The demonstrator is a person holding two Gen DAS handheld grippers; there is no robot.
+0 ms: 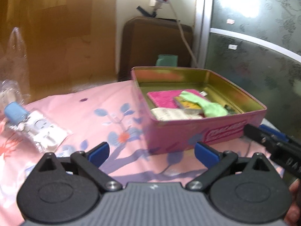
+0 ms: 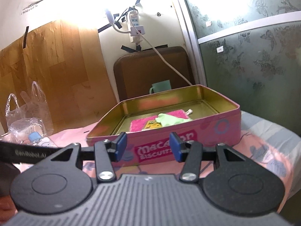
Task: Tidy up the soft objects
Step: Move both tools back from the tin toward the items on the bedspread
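In front of the pink tin [image 2: 188,141], my left tongs [image 1: 151,151] and right tongs [image 2: 147,146] are spread and empty, so a careless reach may push it.

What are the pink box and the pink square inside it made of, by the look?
Pink box: likely thin sheet metal, a printed biscuit tin; the bare gold inside is glossy and mirrors colours, and the rim looks rolled. Pink square: probably fuzzy fabric or microfibre, matte with a nubby pile; blur leaves it open.

Glossy metal tin [image 2: 188,141], fuzzy pink cloth [image 1: 163,98]
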